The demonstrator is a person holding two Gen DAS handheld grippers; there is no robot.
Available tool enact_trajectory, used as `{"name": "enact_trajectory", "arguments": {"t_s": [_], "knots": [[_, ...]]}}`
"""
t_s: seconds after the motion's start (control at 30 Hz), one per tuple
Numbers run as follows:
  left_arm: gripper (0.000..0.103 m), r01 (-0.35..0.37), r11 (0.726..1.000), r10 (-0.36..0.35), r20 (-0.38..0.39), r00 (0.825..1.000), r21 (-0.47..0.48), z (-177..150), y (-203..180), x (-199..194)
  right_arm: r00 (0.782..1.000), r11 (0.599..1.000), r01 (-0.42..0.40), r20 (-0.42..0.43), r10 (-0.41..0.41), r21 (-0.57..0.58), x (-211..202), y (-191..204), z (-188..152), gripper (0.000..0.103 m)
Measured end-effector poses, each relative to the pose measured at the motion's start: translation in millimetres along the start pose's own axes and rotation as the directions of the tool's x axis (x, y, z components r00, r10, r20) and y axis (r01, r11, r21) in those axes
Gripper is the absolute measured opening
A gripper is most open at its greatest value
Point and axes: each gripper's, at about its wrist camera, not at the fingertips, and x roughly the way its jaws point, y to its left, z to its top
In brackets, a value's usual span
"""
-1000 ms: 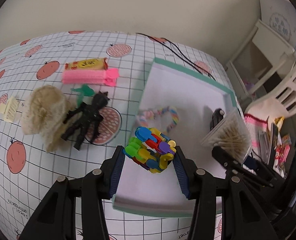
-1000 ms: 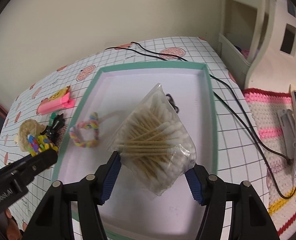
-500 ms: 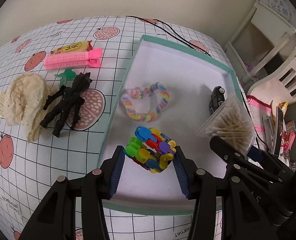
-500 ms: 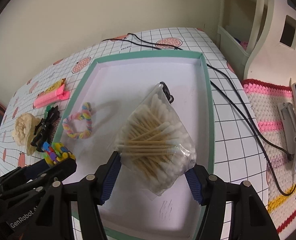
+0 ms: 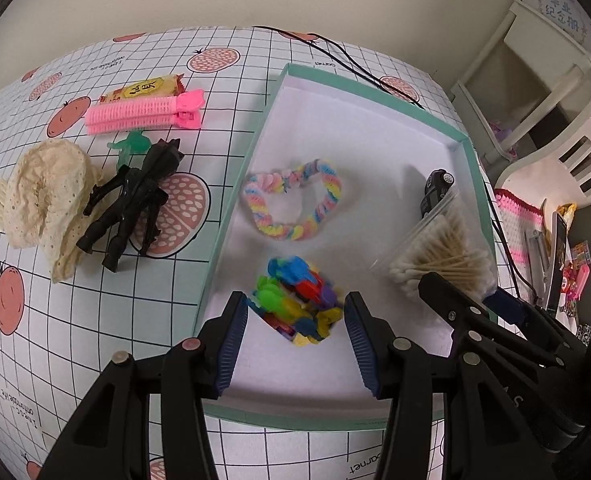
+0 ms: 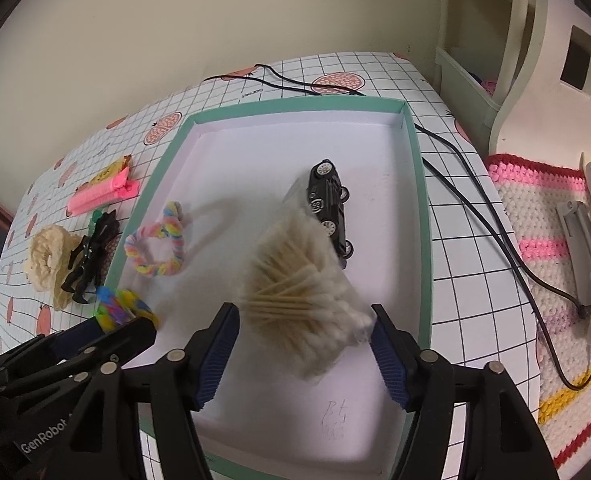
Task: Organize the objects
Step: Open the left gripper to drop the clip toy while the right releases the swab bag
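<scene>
Both loads just let go: multicoloured link toy blurred, dropping from the opened left gripper at lower centre into the green tray; cotton swab bag likewise blurred between spread jaws of the right gripper; black figure and pink hair clip at upper left remain outside, probably next.

Ahead of the left hand-held gripper, a fuzzy chenille heart lay on the tray's matt white paper; beside it, a glossy plastic toy car.
</scene>
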Motion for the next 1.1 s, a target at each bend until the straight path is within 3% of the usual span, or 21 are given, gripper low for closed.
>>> {"name": "enact_trajectory", "arguments": {"t_s": [0.23,0.6,0.83,1.03,1.1], "knots": [[0.052,0.002,1.000,-0.002,0.037,0.999,-0.011,2.4,0.5,-8.2,0.999,1.000,-0.005,0.040,0.005,0.017,-8.0,-1.7,3.7,0.073],[0.052,0.009,0.999,-0.001,0.176,0.984,-0.045,11.3,9.0,-38.8,0.991,0.999,-0.030,0.127,0.027,0.023,-27.8,3.2,10.5,0.073],[0.058,-0.016,0.994,0.033,0.164,0.986,-0.105,14.3,28.5,-35.2,0.994,1.000,-0.018,0.110,0.017,0.008,-21.3,4.1,8.7,0.073],[0.060,-0.059,0.990,0.079,0.156,0.985,-0.128,12.8,41.2,-33.5,0.995,1.000,-0.019,0.100,0.018,0.016,-17.0,4.0,5.8,0.086],[0.065,-0.073,0.989,0.092,0.155,0.984,-0.126,12.7,43.8,-32.9,0.995,1.000,-0.016,0.096,0.015,0.011,-15.3,5.1,5.2,0.091]]}}
